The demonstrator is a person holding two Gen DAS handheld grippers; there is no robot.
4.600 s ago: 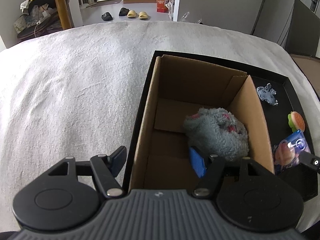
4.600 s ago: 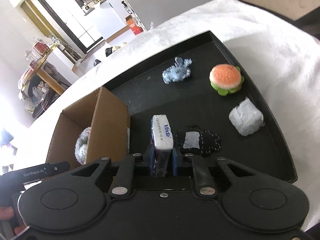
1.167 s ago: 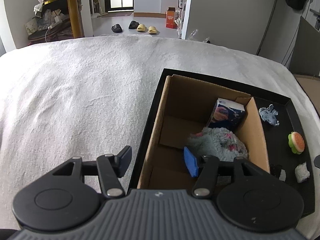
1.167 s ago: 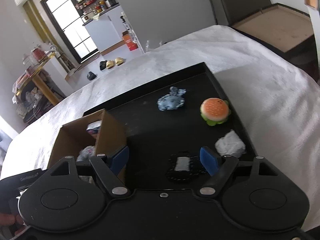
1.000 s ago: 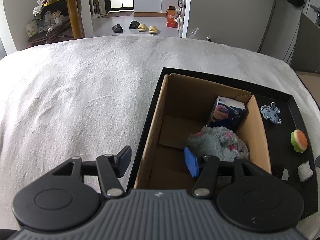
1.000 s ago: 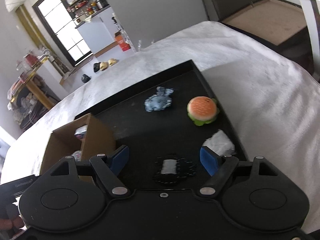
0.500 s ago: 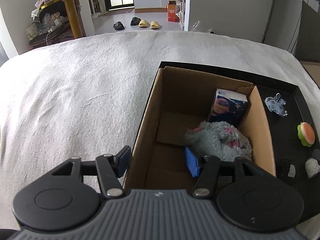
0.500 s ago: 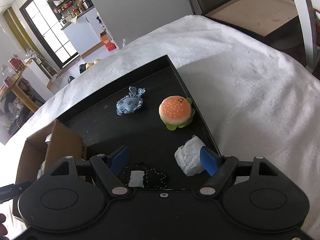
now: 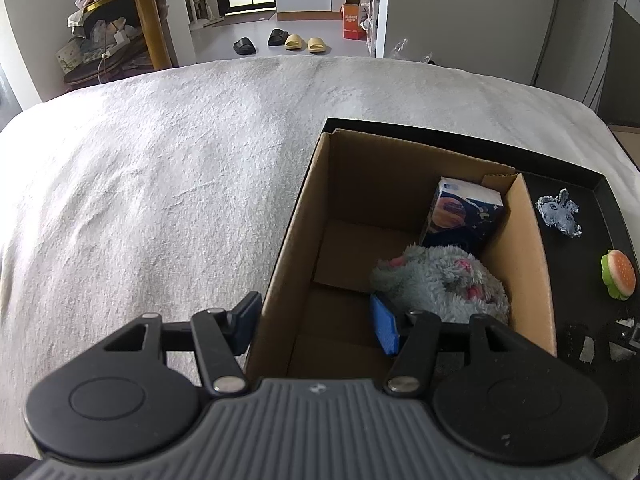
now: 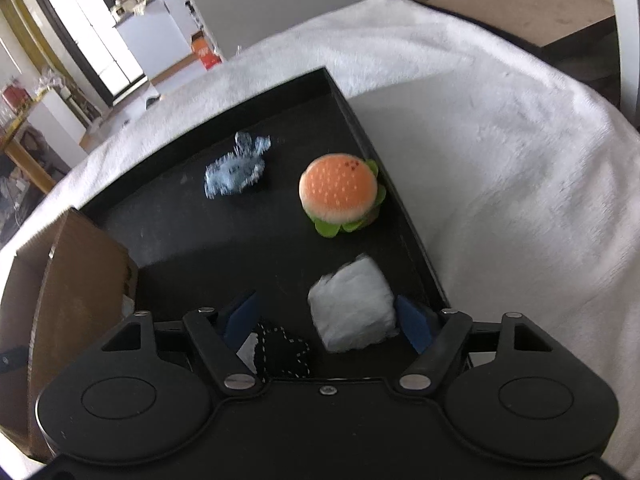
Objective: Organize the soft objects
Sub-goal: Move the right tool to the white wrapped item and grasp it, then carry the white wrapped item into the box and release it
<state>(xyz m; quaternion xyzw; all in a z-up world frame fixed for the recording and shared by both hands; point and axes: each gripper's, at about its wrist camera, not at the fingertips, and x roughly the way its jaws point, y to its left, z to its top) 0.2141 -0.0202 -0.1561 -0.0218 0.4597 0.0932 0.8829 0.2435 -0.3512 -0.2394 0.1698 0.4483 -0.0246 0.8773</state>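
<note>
Down comes the right gripper (image 10: 326, 320) over the near right corner of the shallow black tray (image 10: 404, 216), where half a second ago it hung higher and further left. Its jaws are closing now, and the white crumpled soft wad (image 10: 352, 312) sits between the blue pads, nearer the right one; whether that pad touches it cannot be told. Just left of the wad, the black fabric patch with white stitching (image 10: 282, 354) lies partly under the gripper body. Beyond them, the orange plush hamburger with green lettuce edge (image 10: 340, 194) rests against the tray's right rim, and the pale blue frayed denim toy (image 10: 236, 170) lies towards the far edge.

Over at the open brown cardboard box (image 9: 532, 248) on the tray's left side, the left gripper (image 9: 316, 322) straddles the box's left wall, jaws about half apart, clamping nothing. Inside the box, the fluffy grey-green plush with pink spots (image 9: 440, 280) lies against the right wall, the dark blue tissue pack (image 9: 464, 212) upright in the far right corner.
</note>
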